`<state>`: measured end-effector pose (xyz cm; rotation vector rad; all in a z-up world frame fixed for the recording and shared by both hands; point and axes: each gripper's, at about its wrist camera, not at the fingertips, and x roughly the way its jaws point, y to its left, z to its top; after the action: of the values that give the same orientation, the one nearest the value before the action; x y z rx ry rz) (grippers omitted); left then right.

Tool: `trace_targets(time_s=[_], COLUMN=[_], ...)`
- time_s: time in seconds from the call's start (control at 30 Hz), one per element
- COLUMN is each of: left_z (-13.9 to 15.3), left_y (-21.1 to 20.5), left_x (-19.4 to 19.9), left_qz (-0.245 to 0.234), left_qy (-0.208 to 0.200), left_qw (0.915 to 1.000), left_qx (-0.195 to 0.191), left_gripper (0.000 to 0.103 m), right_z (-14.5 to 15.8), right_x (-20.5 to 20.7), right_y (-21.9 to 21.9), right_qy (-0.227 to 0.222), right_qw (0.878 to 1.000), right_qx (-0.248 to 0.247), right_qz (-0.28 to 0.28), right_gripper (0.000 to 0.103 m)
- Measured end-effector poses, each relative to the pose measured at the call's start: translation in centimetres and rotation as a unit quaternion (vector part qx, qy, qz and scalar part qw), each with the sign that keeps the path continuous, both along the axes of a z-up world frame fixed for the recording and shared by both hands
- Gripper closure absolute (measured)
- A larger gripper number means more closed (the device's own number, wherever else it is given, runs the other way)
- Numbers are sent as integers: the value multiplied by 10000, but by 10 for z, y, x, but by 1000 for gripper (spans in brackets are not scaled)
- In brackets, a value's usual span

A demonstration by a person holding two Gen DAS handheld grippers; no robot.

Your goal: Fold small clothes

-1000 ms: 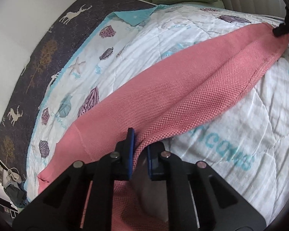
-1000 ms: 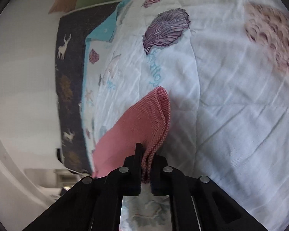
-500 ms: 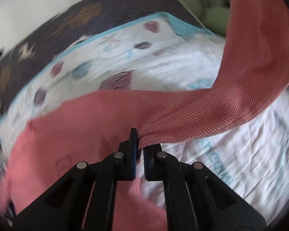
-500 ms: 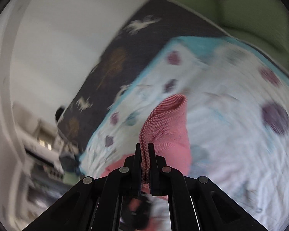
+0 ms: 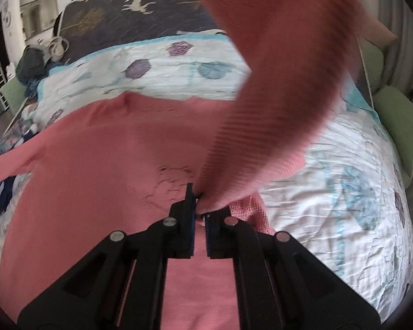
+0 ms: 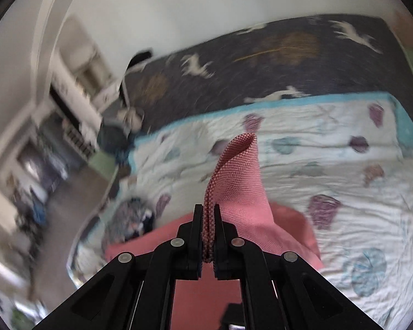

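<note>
A pink knit garment (image 5: 96,181) lies spread on the white shell-print quilt (image 5: 344,192). My left gripper (image 5: 199,206) is shut on a fold of the garment, and a long band of it (image 5: 283,82) rises from the jaws up and to the right, out of frame. My right gripper (image 6: 208,220) is shut on another edge of the pink garment (image 6: 234,178), which stands up between the fingers; the rest of the garment (image 6: 289,236) hangs below over the quilt (image 6: 344,170).
A dark blanket with white deer (image 5: 140,13) covers the far side of the bed. Green cushions (image 5: 399,121) sit at the right. A bag and dark clothes (image 5: 38,57) lie at the bed's far left corner. Shelves and room floor (image 6: 41,151) show beyond.
Both grippers have lifted and swung with the pink garment. The part held by the right gripper now rises over the spread body of the garment. Both views turned toward the room.
</note>
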<state>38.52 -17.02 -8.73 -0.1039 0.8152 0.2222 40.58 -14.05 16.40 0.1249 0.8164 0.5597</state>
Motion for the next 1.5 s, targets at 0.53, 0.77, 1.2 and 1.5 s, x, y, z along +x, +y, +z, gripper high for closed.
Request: trace_targets(time_s=[0.53,0.77,1.2,1.5], left_z=[-20,-33,-37,-29], left_y=[48,46,44,39], left_x=[0,-1,-3,-4], left_qz=[188,144,24,-867], left_qy=[496,700,723,1017], left_qw=[9924,9887,9907,9808], left_qx=[-1109,-1320,-1149,-1422], left_gripper=[96,96,89,23], right_z=[-141,-219,-296,-219], right_x=[-16,-40,-70,-69], right_y=[202,266,304,284], right_qy=[701,517,-27,-417], right_qw=[9810,9535,9040,9134], right_qx=[-1634,-2860,-4156,-3899], right_qz=[777,797,1001,1091], right_gripper=[99,99,95,69])
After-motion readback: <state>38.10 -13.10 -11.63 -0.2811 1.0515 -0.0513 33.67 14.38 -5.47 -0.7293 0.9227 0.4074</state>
